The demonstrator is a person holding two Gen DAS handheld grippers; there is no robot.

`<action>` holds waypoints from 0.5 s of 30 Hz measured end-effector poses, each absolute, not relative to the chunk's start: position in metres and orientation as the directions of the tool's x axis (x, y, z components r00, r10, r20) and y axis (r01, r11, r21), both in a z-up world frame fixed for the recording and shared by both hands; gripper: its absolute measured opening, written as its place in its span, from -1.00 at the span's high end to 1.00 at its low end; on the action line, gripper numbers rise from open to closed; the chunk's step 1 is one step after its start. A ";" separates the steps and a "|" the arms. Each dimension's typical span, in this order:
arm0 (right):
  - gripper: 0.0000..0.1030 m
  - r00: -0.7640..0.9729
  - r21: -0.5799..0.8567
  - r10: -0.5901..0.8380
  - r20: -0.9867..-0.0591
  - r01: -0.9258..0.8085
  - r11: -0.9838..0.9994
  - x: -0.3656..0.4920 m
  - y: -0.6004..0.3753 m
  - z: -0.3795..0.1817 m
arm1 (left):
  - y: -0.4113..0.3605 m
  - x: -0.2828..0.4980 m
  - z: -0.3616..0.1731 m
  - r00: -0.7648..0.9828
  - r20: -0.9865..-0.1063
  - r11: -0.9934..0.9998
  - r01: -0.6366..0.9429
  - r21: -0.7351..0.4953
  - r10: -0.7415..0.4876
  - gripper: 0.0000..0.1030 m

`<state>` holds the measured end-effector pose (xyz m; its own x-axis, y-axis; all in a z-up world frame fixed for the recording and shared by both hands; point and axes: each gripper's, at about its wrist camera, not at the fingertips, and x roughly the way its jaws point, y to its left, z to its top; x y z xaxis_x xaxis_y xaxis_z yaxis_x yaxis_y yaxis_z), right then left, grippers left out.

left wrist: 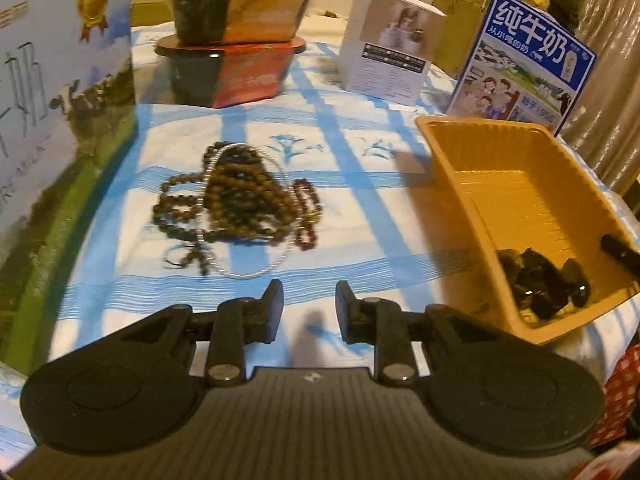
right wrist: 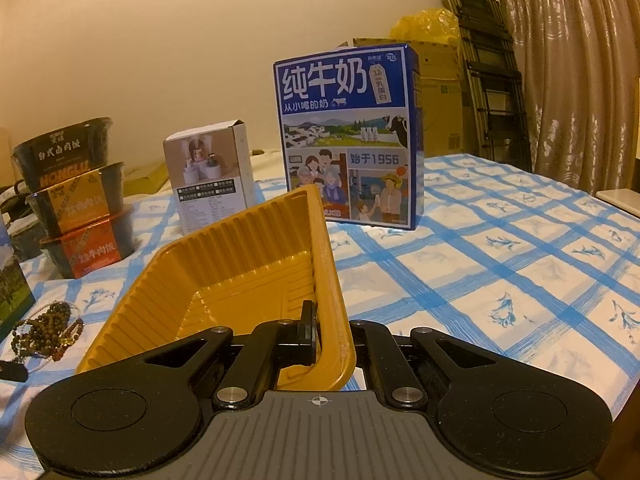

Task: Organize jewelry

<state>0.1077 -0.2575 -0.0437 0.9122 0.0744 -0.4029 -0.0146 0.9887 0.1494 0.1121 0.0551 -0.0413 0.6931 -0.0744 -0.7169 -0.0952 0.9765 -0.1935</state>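
Note:
A tangled pile of brown bead strands (left wrist: pixel 232 200) lies on the blue-checked cloth, with a thin silver chain (left wrist: pixel 248 274) looped through it and a dark red bead bracelet (left wrist: pixel 308 212) at its right side. My left gripper (left wrist: pixel 309 302) hovers just in front of the pile, open, with nothing between its fingers. To the right stands a yellow plastic tray (left wrist: pixel 520 192) with dark polished stones (left wrist: pixel 544 284) in its near corner. My right gripper (right wrist: pixel 332 340) is shut on the wall of the tray (right wrist: pixel 240 272). One black finger (right wrist: pixel 308 332) is inside it. The bead pile (right wrist: pixel 48 328) shows at the far left.
Three stacked instant-food bowls (left wrist: pixel 236 40) stand behind the beads, with a white product box (left wrist: pixel 392 48) and a blue milk carton (left wrist: pixel 524 64) further right. A large milk box (left wrist: pixel 60 120) walls off the left side. A folding ladder (right wrist: pixel 492 80) and a curtain (right wrist: pixel 580 80) stand beyond the table.

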 end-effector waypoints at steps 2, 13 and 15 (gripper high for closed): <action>0.91 0.912 0.149 0.074 -0.403 -0.014 0.989 0.107 -0.258 -0.044 | 0.052 0.109 -0.041 0.697 -0.715 0.982 -0.085 -0.167 -0.062 0.54; 0.91 0.912 0.150 0.074 -0.404 -0.014 0.989 0.107 -0.258 -0.044 | 0.032 0.146 -0.048 0.729 -0.683 0.999 0.041 -0.031 -0.051 0.54; 0.91 0.912 0.151 0.074 -0.404 -0.013 0.988 0.107 -0.258 -0.044 | 0.031 0.155 -0.049 0.731 -0.680 0.998 0.063 -0.001 -0.047 0.54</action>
